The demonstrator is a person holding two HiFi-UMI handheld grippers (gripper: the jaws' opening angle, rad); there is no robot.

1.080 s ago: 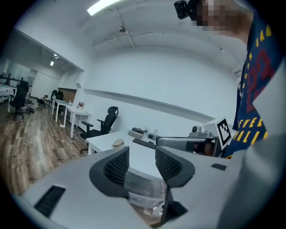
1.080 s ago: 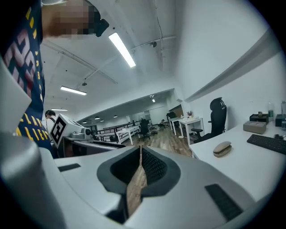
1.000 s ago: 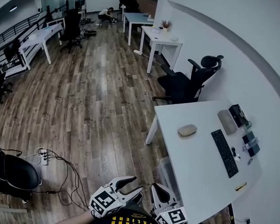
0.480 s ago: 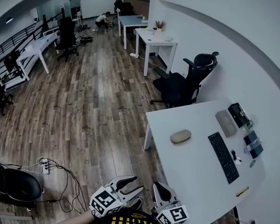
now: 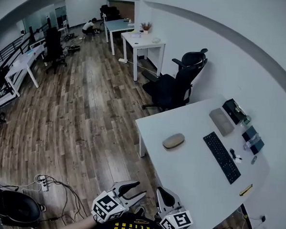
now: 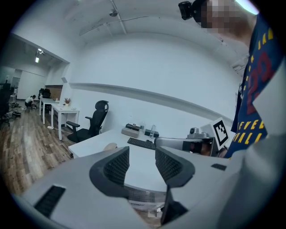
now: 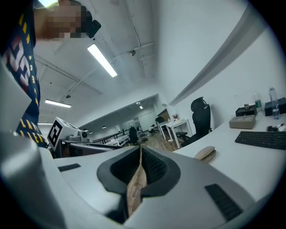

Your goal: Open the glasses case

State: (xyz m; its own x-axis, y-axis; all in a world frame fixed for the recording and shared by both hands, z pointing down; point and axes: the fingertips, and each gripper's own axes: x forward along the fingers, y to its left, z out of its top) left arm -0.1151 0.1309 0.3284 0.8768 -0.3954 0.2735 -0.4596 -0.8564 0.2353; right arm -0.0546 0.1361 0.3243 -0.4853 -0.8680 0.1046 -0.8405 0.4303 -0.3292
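Note:
The glasses case (image 5: 173, 140) is a tan oval pouch lying shut near the left edge of the white table (image 5: 188, 172). It also shows small in the left gripper view as the case (image 6: 109, 146) and in the right gripper view as the case (image 7: 206, 153). Both grippers are held low near the person's body, well short of the table and case. My left gripper (image 5: 140, 189) has its jaws apart with nothing between them (image 6: 142, 163). My right gripper (image 5: 162, 191) is shut with nothing in it (image 7: 140, 162).
On the table are a black keyboard (image 5: 221, 156), a grey box (image 5: 222, 121), a black box (image 5: 235, 110) and a yellow pen (image 5: 245, 190). A black office chair (image 5: 176, 87) stands at the table's far end. Cables (image 5: 56, 188) lie on the wooden floor at the left.
The table and case have shifted left and grown nearer in the head view as the person moves toward them. Both grippers keep their places at the bottom and their jaws are unchanged.

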